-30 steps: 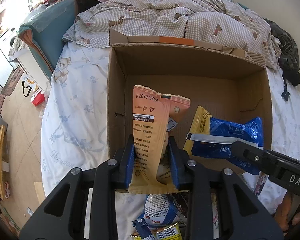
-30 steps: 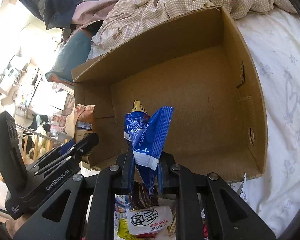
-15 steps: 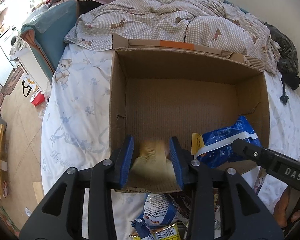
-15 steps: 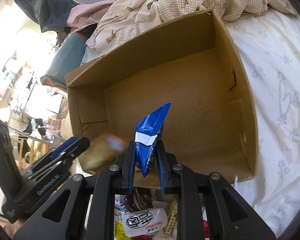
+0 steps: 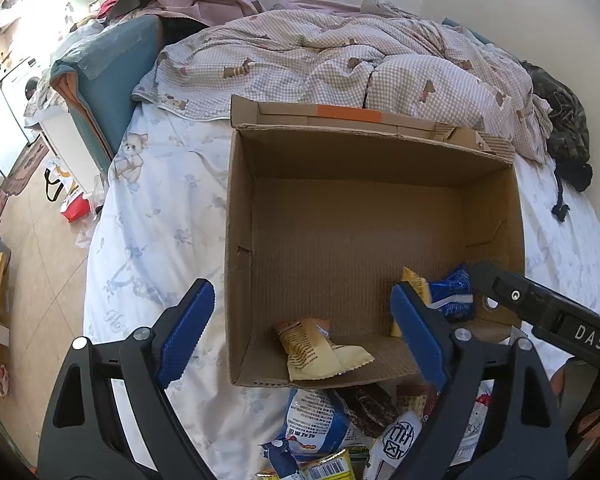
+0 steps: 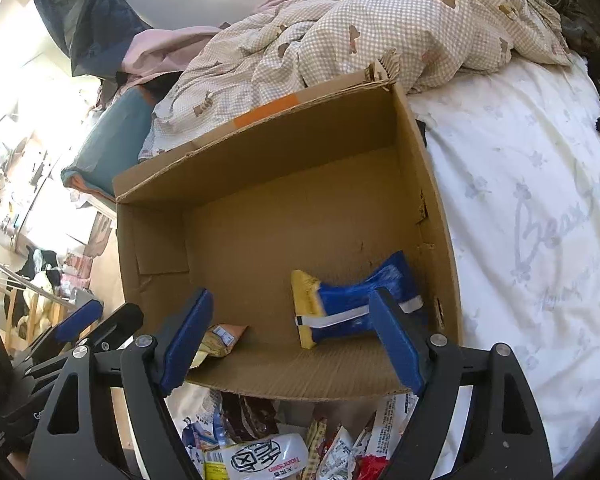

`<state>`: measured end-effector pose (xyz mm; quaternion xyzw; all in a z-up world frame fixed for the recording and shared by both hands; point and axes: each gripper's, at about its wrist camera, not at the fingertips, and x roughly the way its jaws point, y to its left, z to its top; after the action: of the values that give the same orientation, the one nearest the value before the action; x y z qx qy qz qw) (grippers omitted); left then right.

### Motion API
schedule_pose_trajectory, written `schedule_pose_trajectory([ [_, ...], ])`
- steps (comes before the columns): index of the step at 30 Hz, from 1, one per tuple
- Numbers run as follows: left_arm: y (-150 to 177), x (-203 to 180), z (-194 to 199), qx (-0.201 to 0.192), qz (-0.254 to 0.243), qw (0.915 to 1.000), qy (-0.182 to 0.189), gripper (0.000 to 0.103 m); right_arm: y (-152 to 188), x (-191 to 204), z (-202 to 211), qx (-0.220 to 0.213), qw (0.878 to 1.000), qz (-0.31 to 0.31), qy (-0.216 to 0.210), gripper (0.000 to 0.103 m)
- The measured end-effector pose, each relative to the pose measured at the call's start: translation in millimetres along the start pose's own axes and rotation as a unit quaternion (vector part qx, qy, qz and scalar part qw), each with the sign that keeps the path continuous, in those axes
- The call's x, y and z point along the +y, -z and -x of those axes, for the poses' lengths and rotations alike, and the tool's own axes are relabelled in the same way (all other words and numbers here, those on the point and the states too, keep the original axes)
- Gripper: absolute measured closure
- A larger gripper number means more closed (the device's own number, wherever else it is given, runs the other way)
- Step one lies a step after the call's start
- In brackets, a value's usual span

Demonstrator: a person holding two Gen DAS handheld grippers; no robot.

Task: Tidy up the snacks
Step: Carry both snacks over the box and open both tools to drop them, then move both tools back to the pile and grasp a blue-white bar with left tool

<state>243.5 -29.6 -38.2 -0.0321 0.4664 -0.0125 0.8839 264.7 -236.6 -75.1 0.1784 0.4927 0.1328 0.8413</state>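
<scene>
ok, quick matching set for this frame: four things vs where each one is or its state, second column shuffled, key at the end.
Things:
1. orange-and-cream packet
2. blue-and-yellow packet
3. left claw
4. loose snack pile

Place or state:
A. outside the cardboard box, on the sheet by its near wall
B. jaws opening, nothing between the pads
C. box floor, near-left corner
D. box floor, near-right side

Pairs: 1-C, 2-D, 3-B, 4-A
</scene>
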Motion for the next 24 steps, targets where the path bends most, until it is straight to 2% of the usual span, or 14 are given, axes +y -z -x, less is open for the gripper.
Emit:
schedule_pose_trajectory([
  [10,4.8,10.0,18.2,-0.02,0.009,0.9997,-0.006,0.015,0.5,8.2,19.3,-0.02,1.0,0.012,-0.005,0.02],
  [17,9.8,17.8,37.9,-0.029,0.02,0.9994,-0.003,0.015,16.7,10.1,42.7,-0.024,1.0,0.012,-0.005,0.02],
  [24,28.8,27.5,60.7,-0.04,0.029,0.9988,-0.001,0.015,37.3,11.7,63.2,-0.027,0.999,0.024,0.002,0.02],
])
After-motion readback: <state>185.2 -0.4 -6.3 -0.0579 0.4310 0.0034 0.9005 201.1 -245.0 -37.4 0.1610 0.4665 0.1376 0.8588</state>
